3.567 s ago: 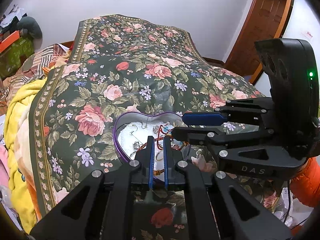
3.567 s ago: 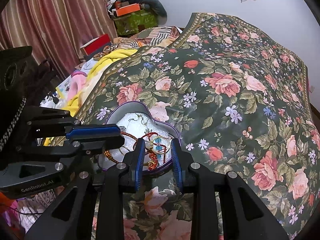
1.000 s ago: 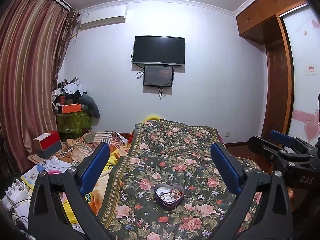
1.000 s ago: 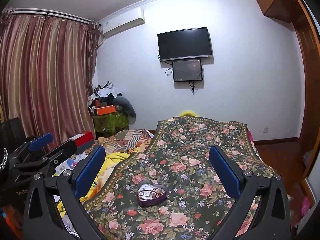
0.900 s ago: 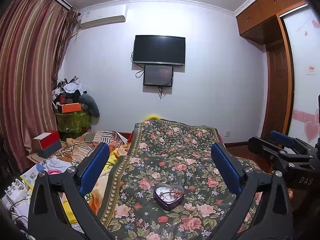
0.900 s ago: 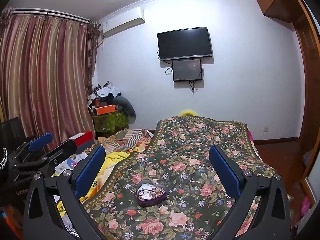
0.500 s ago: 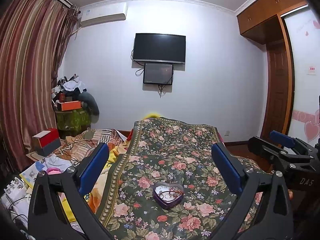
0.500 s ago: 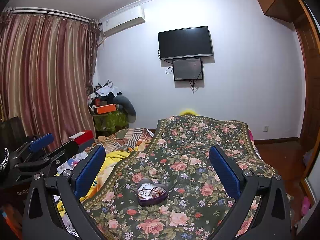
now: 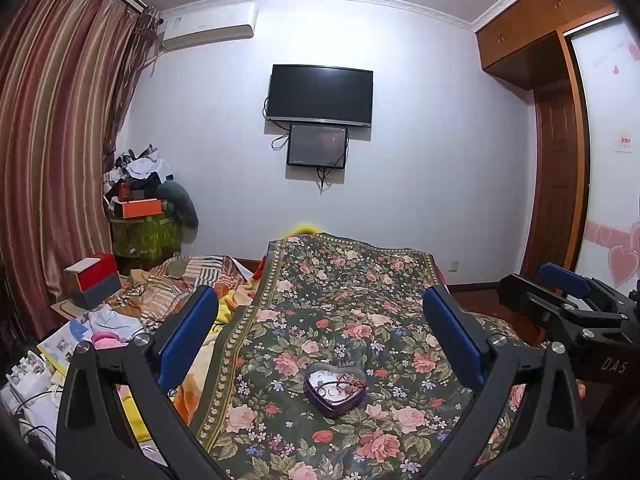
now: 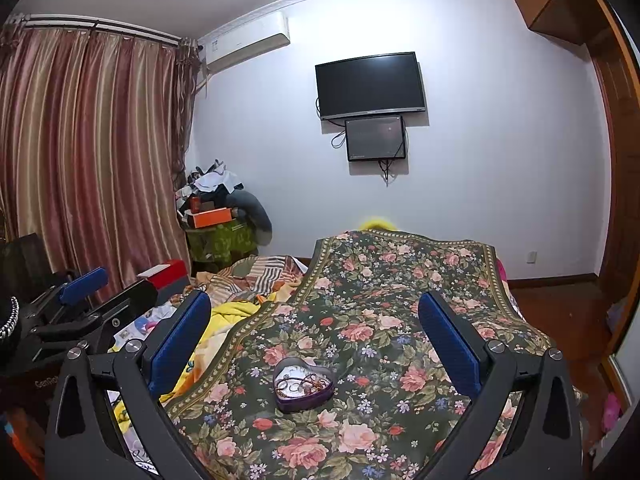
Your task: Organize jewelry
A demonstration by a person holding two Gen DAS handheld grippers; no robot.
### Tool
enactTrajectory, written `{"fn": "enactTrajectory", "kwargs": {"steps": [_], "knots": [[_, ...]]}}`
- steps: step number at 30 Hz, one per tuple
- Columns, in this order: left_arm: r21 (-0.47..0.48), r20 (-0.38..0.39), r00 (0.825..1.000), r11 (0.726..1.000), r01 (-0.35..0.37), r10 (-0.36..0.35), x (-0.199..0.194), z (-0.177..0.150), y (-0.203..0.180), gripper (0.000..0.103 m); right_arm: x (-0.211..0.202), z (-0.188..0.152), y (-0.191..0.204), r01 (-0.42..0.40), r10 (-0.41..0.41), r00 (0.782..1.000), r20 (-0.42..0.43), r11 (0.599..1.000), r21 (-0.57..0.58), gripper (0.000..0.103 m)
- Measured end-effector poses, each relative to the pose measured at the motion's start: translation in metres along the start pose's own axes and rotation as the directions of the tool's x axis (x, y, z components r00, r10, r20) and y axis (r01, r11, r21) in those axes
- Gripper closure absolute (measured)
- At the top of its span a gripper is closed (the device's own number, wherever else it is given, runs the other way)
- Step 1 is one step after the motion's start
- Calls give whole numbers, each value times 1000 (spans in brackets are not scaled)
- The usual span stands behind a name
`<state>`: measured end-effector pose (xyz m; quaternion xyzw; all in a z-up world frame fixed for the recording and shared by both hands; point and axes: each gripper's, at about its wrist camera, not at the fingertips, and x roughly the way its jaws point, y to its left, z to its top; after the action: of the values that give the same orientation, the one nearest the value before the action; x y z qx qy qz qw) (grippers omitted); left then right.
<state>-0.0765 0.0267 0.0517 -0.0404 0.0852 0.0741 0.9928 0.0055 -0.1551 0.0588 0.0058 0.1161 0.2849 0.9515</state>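
Observation:
A purple heart-shaped tin (image 9: 334, 391) (image 10: 303, 387) lies on the floral bedspread (image 9: 344, 300) (image 10: 396, 292), holding a tangle of chains and a red beaded piece. Both grippers are held well back from it and above the bed's near end. My left gripper (image 9: 320, 336) is wide open with nothing between its blue pads. My right gripper (image 10: 314, 336) is wide open too and holds nothing. Each gripper shows at the edge of the other's view: the right gripper (image 9: 568, 304) in the left wrist view, the left gripper (image 10: 80, 300) in the right wrist view.
Crumpled yellow and striped bedding (image 9: 188, 280) and scattered items lie left of the bedspread. A red box (image 9: 94, 276) and a piled green stand (image 9: 144, 232) sit by the curtain. A wall TV (image 9: 320, 94) hangs ahead; a wooden door (image 9: 556, 184) is at right.
Since 3.6 s ago both grippers have pulled far back from the tin and opened wide. Over the last second the views barely shift.

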Motion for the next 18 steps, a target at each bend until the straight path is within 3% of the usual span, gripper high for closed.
{"fn": "enactTrajectory", "kwargs": {"steps": [18], "knots": [[0,-17,1000,1000,12,-12,3,-3,-3,0,1,0,-1,0,0,1000,-1,1000,2,0]]}}
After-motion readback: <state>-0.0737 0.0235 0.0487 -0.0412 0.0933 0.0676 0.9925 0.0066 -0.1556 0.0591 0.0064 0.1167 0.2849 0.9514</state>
